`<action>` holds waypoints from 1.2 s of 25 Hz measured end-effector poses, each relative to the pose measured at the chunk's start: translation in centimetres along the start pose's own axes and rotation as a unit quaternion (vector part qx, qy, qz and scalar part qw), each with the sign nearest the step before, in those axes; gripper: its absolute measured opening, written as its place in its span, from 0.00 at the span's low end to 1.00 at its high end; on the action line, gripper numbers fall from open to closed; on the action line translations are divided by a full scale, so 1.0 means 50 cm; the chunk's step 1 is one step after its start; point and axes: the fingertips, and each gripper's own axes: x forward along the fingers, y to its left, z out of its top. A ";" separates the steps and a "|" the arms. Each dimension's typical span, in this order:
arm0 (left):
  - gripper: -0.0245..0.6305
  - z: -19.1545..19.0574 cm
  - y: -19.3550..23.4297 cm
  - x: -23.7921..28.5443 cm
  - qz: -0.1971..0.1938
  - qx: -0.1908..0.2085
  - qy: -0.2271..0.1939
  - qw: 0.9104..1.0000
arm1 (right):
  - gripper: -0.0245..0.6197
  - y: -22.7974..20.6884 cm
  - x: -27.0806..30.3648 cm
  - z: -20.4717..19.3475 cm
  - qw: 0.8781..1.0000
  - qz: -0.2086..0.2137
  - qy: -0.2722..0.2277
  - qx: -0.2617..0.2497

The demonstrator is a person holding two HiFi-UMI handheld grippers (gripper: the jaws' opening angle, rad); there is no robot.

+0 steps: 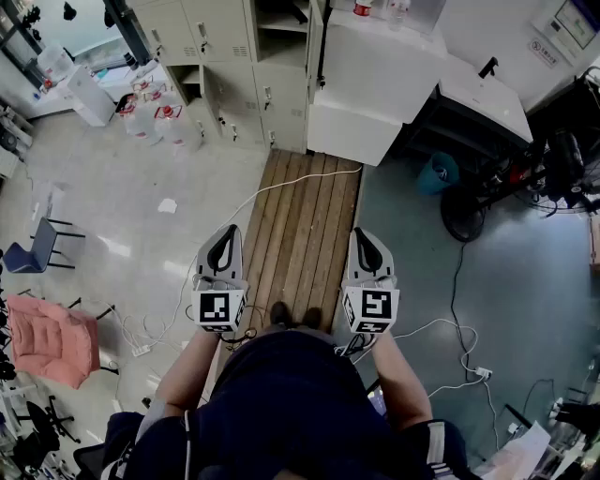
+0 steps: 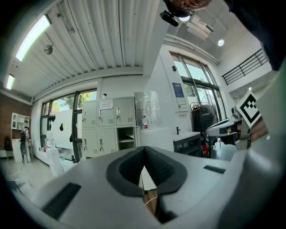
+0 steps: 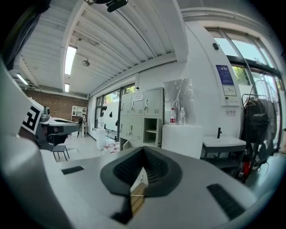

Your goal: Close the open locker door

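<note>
Since we're standing well back on the wooden boardwalk (image 1: 302,220), nothing's getting done yet: the open locker (image 1: 281,19) is sitting far ahead in the grey bank, waiting to be shut. We're holding the left gripper (image 1: 223,236) and right gripper (image 1: 365,239) with jaws pinched together, gripping nothing. Water jugs (image 1: 155,120), a white cabinet (image 1: 370,89) and floor cables (image 1: 441,328) are flanking the path, not blocking it.

- Left gripper (image 1: 228,231), right gripper (image 1: 361,233): side by side above wooden planks (image 1: 305,202), pointing toward the lockers.
- Grey lockers (image 1: 220,56): one open compartment (image 1: 281,23).
- Pink chair (image 1: 52,337): lower left.
- Blue bin (image 1: 438,173): right of planks.
</note>
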 end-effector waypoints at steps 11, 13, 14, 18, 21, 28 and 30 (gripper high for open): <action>0.04 -0.006 -0.002 0.002 0.001 0.005 0.001 1.000 | 0.03 -0.006 0.008 -0.013 1.000 0.002 0.004 -0.003; 0.04 -0.005 0.000 0.002 0.001 0.006 0.000 1.000 | 0.03 -0.004 0.010 -0.012 1.000 0.002 0.004 -0.006; 0.04 -0.005 0.001 0.002 0.001 0.006 0.000 1.000 | 0.03 -0.002 0.011 -0.012 1.000 0.002 0.003 -0.006; 0.04 -0.005 0.005 0.008 0.001 0.006 0.002 1.000 | 0.03 0.000 0.019 -0.007 1.000 0.009 0.000 0.002; 0.04 -0.010 0.008 0.011 0.002 0.005 0.004 1.000 | 0.04 -0.003 0.023 -0.001 1.000 0.012 -0.009 0.010; 0.04 -0.014 0.026 0.021 0.001 0.010 0.007 1.000 | 0.30 0.002 0.049 0.016 0.999 0.030 -0.021 0.007; 0.04 -0.015 0.032 0.018 0.001 0.010 0.008 1.000 | 0.37 0.006 0.050 0.021 0.999 0.035 -0.027 0.010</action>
